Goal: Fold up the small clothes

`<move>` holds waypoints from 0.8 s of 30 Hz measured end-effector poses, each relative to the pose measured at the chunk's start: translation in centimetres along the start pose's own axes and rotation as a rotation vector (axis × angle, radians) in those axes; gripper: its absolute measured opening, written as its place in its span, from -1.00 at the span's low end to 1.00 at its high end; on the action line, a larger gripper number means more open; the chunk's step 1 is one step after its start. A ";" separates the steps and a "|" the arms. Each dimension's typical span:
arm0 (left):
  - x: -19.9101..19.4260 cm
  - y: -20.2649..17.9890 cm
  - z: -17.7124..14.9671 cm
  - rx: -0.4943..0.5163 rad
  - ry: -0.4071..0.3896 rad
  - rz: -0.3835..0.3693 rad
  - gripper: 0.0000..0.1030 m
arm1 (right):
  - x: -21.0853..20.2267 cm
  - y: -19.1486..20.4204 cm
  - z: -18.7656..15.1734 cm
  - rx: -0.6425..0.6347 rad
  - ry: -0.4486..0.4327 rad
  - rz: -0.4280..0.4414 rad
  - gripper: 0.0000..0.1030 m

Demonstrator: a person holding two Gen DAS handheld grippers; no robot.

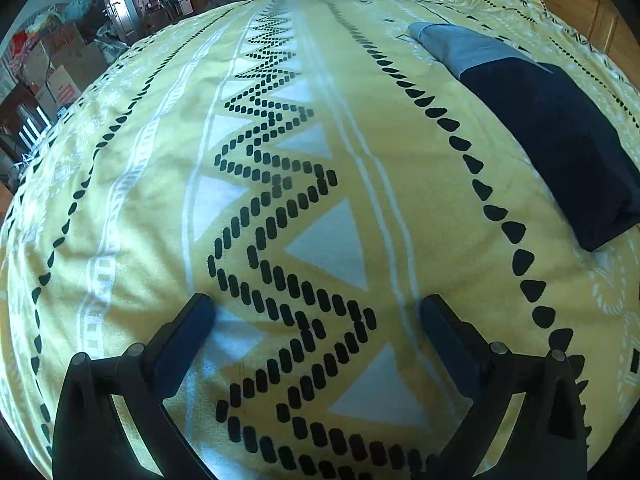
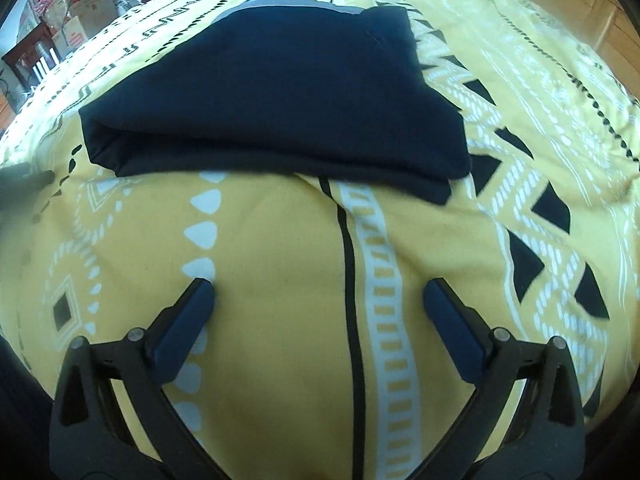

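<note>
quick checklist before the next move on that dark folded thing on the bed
1. Left gripper empty, fingers spread: ok.
2. Right gripper empty, fingers spread: ok.
3. Dark garment lying folded on the yellow bedspread: ok, layers show at its near edge.
4. Near edges lined up: not ok, a lower layer sticks out at the near right corner.
5. Garment within the right gripper's path: ok, it lies straight ahead of the fingers, apart from them.
6. Grey piece at the far end, separate item or part of the same garment: cannot tell.
</note>
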State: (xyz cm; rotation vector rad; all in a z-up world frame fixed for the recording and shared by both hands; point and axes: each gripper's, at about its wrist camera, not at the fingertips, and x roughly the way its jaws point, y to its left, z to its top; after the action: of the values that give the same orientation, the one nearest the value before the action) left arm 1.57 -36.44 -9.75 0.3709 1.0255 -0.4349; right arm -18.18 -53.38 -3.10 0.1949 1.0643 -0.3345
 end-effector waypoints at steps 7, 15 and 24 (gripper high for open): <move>1.0 -0.2 1.2 -0.006 -0.001 0.021 1.00 | 1.1 -0.5 0.5 0.026 -0.017 0.047 1.00; 1.1 -0.2 1.3 -0.002 -0.010 0.026 1.00 | 1.1 -0.1 0.4 0.019 -0.028 0.031 1.00; 1.1 -0.1 1.1 -0.006 -0.008 0.019 1.00 | 1.0 0.1 0.5 0.009 -0.029 0.011 1.00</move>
State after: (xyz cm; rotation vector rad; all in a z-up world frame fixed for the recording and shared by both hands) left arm 2.81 -37.30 -10.15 0.3733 1.0142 -0.4156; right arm -17.27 -53.58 -3.76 0.2040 1.0330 -0.3311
